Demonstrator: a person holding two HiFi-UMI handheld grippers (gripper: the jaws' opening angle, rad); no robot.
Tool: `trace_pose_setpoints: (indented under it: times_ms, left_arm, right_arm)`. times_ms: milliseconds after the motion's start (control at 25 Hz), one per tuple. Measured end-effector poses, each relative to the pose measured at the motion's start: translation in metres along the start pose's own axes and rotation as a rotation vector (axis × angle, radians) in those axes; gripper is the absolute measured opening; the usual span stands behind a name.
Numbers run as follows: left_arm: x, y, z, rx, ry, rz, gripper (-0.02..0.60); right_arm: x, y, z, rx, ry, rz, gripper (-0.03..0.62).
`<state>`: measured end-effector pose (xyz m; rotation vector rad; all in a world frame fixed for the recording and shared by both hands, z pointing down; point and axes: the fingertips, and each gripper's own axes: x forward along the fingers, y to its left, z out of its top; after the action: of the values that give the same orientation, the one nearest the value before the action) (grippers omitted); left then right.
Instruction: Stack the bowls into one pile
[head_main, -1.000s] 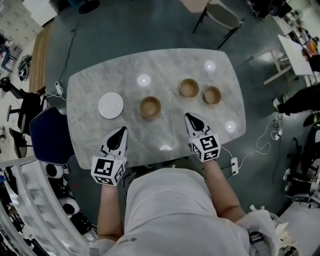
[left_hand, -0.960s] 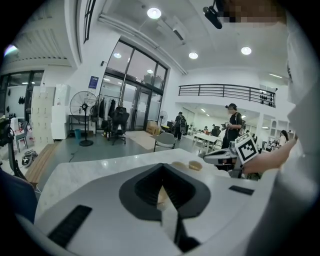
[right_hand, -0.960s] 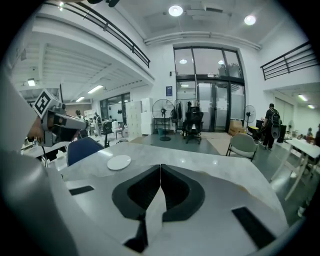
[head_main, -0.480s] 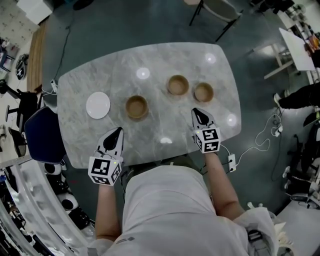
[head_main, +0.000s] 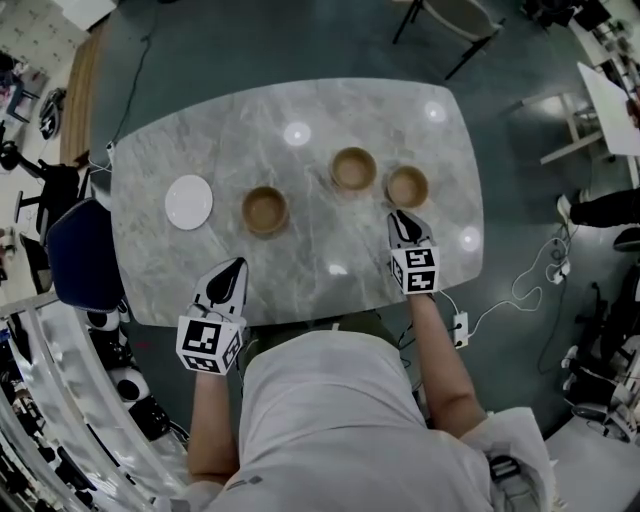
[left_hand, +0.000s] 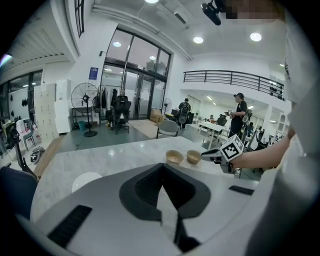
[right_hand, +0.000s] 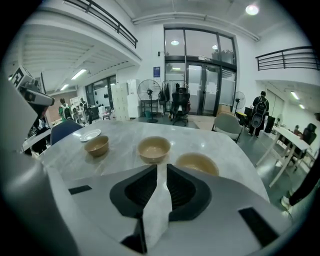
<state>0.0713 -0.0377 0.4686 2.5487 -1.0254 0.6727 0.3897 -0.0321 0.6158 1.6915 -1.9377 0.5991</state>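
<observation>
Three tan bowls stand apart on the marble table (head_main: 300, 270): a left bowl (head_main: 265, 209) (right_hand: 97, 145), a middle bowl (head_main: 353, 169) (right_hand: 154, 149) and a right bowl (head_main: 407, 186) (right_hand: 197, 164). My right gripper (head_main: 398, 216) (right_hand: 161, 167) is shut and empty, its tip just short of the right bowl's near rim. Over the table's near edge my left gripper (head_main: 237, 264) (left_hand: 162, 167) is shut on nothing, well short of the left bowl. The left gripper view shows only the middle bowl (left_hand: 174, 157) and right bowl (left_hand: 193, 156); the gripper's body hides the third.
A white plate (head_main: 188, 201) (left_hand: 86, 181) lies at the table's left end. A dark blue chair (head_main: 85, 270) stands by the left edge, and cables (head_main: 530, 280) run over the floor to the right. Chairs and people are in the far room.
My right gripper has moved forward and to the right, closing on the right bowl. The left gripper has hardly moved. The bowls stay in place.
</observation>
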Motion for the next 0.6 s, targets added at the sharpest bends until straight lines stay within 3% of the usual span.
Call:
trace_pose_setpoints:
  times_ms: [600]
  left_arm:
    - [-0.003, 0.004, -0.016, -0.03, 0.058, 0.08, 0.002]
  right_arm:
    - [0.051, -0.026, -0.02, -0.075, 0.092, -0.004, 0.094]
